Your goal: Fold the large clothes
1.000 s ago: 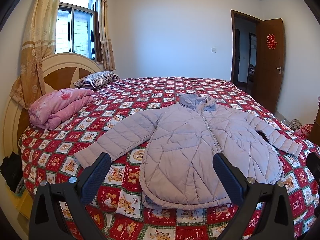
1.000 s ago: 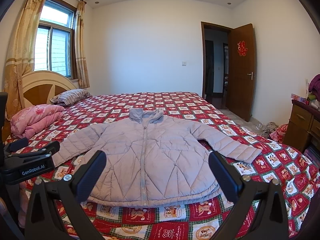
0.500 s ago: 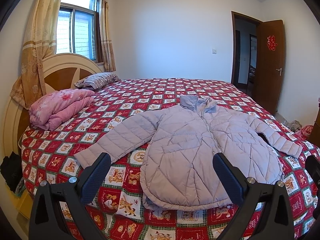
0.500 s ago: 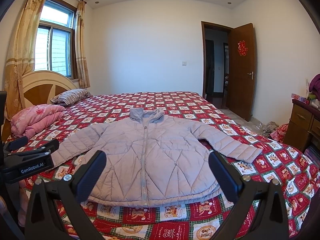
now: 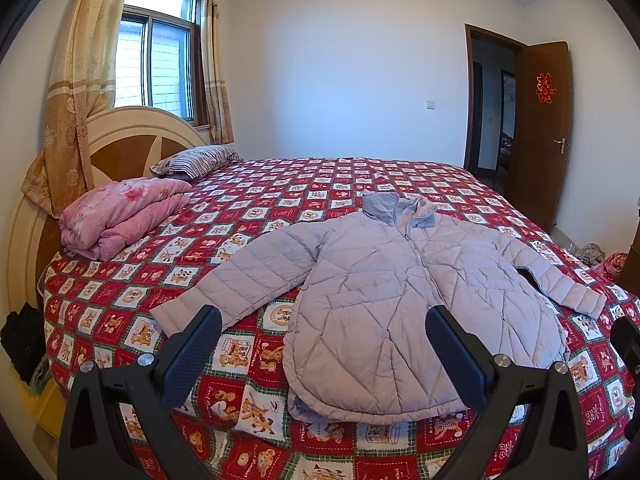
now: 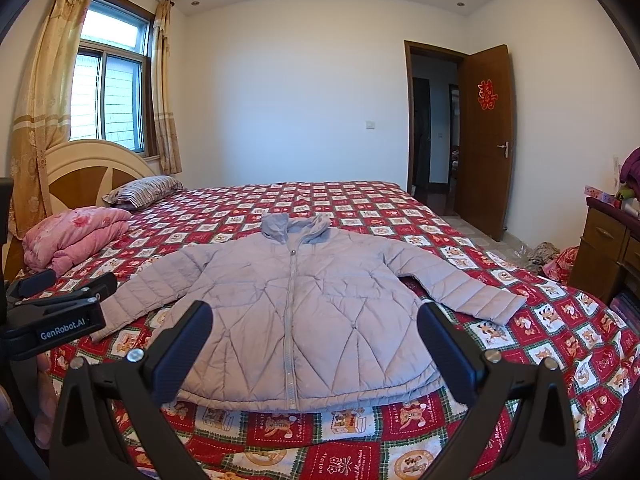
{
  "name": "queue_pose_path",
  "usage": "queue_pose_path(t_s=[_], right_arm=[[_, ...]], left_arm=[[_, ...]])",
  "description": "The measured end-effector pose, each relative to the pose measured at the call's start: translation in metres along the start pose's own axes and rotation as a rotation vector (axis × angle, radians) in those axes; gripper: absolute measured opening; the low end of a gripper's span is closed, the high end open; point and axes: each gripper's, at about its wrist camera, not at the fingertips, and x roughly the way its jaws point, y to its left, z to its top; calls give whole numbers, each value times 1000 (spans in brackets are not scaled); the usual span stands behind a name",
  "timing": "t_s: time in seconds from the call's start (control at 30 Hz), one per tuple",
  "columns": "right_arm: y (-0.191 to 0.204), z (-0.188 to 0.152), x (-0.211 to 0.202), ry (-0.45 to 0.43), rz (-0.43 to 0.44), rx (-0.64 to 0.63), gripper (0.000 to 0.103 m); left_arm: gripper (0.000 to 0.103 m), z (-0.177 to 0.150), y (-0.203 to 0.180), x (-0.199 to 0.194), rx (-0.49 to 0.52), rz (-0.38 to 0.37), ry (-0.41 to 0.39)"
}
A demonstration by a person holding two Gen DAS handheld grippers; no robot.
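A lilac quilted jacket (image 5: 400,300) lies flat and zipped on the bed, sleeves spread out, collar toward the far side; it also shows in the right wrist view (image 6: 296,312). My left gripper (image 5: 323,344) is open and empty, hovering above the near hem and the left sleeve cuff. My right gripper (image 6: 315,340) is open and empty, hovering above the near hem at the jacket's middle. The left gripper's body (image 6: 60,312) shows at the left edge of the right wrist view.
The bed has a red checked cartoon bedspread (image 5: 320,184). A folded pink quilt (image 5: 120,216) and a striped pillow (image 5: 196,160) lie by the headboard at left. A wooden dresser (image 6: 608,248) stands at right. An open door (image 6: 484,140) is at the back right.
Both grippers have drifted only slightly; the jacket sits a little lower in the left wrist view. Nothing was grasped or released.
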Motion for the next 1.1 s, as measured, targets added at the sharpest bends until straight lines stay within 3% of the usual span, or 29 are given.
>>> queue_pose_path(t_s=[0.87, 1.1], right_arm=[[1, -2, 4, 16, 10, 5, 103], [-3, -10, 22, 56, 24, 12, 103]], left_arm=[[102, -2, 1, 4, -2, 1, 3], [102, -7, 0, 21, 4, -1, 25]])
